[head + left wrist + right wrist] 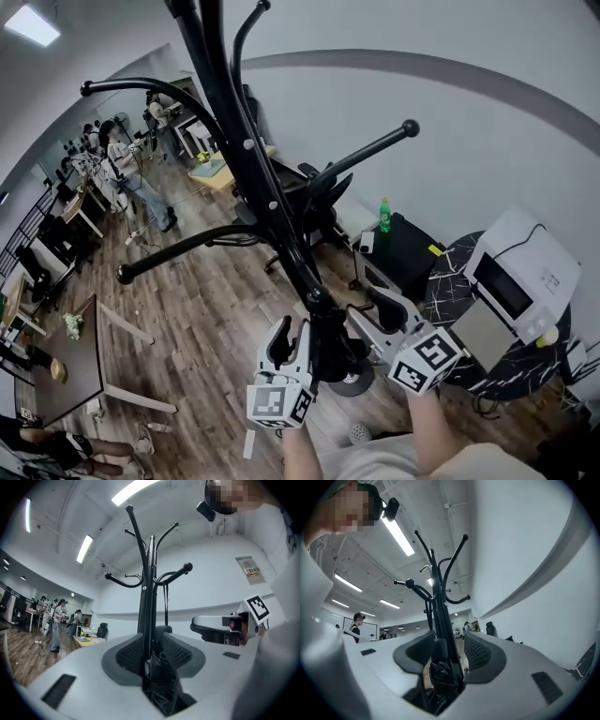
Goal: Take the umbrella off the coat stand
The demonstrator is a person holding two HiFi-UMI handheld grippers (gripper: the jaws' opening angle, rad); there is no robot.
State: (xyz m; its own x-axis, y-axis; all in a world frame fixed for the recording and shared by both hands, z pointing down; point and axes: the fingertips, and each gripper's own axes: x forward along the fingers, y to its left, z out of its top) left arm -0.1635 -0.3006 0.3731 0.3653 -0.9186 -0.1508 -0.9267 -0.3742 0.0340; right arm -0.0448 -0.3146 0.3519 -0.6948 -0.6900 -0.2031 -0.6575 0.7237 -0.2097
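A black coat stand [253,150] with curved knobbed arms rises in front of me. A folded black umbrella [330,352] hangs along its pole, low down. My left gripper [292,336] is shut on the umbrella from the left, with the bunched fabric [159,674] filling the gap between its jaws [157,648] and the pole [149,583] right behind. My right gripper [368,307] comes in from the right. Its jaws [445,651] stand wide, and the umbrella's bundle [440,674] fills the space between the pads, beside the pole [438,588].
A white microwave [520,272] sits on a dark marbled table [450,272] at right. A green bottle [384,214] and a black office chair [314,192] stand behind the coat stand. People work at desks [127,169] at far left. A wooden table [80,361] is lower left.
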